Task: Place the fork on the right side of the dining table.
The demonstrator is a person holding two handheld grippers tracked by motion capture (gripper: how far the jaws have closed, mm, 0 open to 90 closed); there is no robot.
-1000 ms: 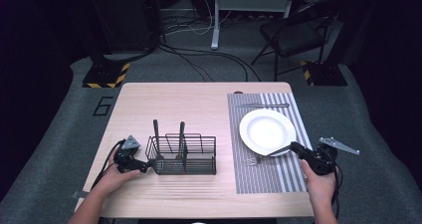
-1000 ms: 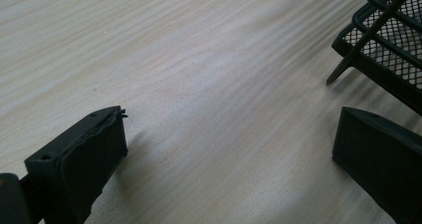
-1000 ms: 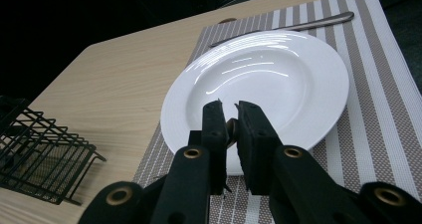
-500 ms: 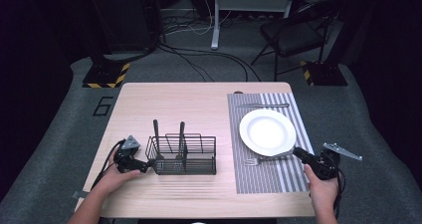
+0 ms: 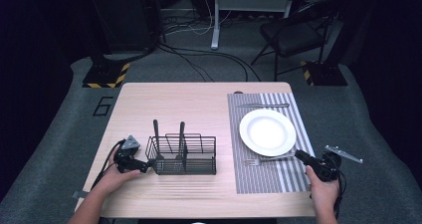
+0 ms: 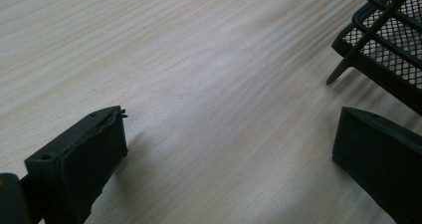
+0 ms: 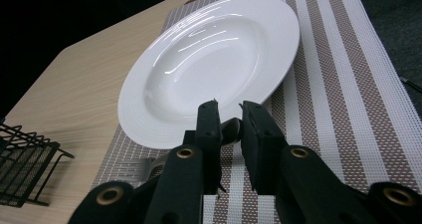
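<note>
One fork (image 5: 266, 160) lies flat on the striped placemat (image 5: 259, 176), just at the near rim of the plate (image 5: 267, 132), tines toward the caddy; plain metal, slim handle. Right tool (image 7: 229, 115) is low over the handle end: its jaws stand a narrow gap apart with the handle (image 7: 230, 128) between them. They have just been opening a little, and whether the pads press on the metal I cannot tell.

One plate: white, round, glossy, with a shallow well and a broad rim, nothing in it. One knife (image 5: 262, 105) lies on the mat beyond the plate. One placemat: woven, grey and white stripes, rectangular.

One black wire-mesh caddy (image 5: 183, 156) sits mid-worktop, well apart from the mat. Two dark utensil handles (image 5: 156, 131) stand upright in it; their working ends are hidden by the mesh.

Left tool (image 6: 226, 149) rests just beside the caddy's left end, jaws wide apart, nothing but bare wood between them.

One worktop (image 5: 189, 102): pale wood grain, rounded corners.
</note>
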